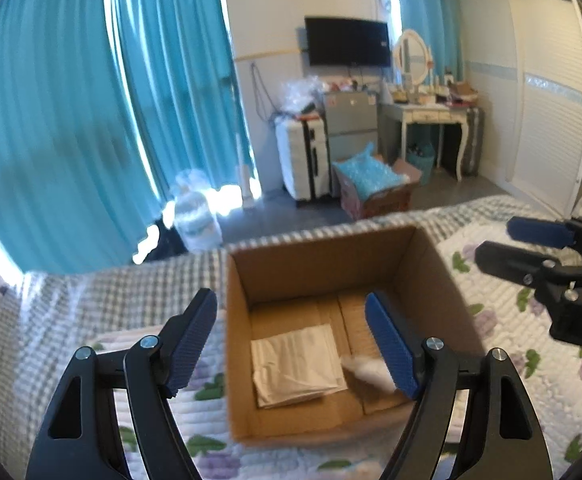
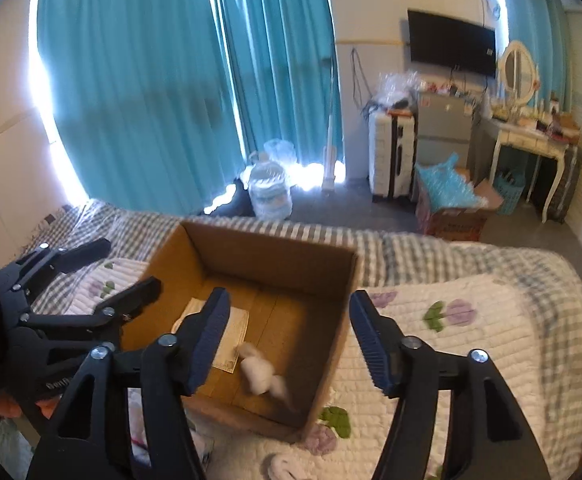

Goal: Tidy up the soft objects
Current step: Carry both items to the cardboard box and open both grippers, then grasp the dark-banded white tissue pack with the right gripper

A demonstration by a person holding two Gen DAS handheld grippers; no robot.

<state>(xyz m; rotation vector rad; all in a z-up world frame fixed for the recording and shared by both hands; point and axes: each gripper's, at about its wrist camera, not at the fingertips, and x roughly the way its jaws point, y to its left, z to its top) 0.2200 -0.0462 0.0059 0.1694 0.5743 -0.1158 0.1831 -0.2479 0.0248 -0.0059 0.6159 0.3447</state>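
Note:
An open cardboard box (image 1: 315,256) (image 2: 267,252) sits on the quilted bed. Inside lie a folded white cloth (image 1: 297,364) (image 2: 233,336) and a small white fluffy soft object (image 1: 371,370) (image 2: 263,376), blurred. My left gripper (image 1: 291,344) is open above the box's near side, holding nothing; it also shows in the right wrist view (image 2: 103,272) left of the box. My right gripper (image 2: 291,340) is open over the box's right part, empty; it shows at the right edge of the left wrist view (image 1: 503,240). More white soft items (image 2: 287,466) lie on the quilt near the bottom edge.
The bed has a floral quilt (image 2: 471,344) over a checked cover (image 1: 131,292). Beyond it are teal curtains (image 1: 71,120), a water jug (image 2: 271,192), a white suitcase (image 1: 301,156), a floor box with a blue bag (image 1: 371,184), a dressing table (image 1: 431,116) and a wardrobe (image 1: 543,92).

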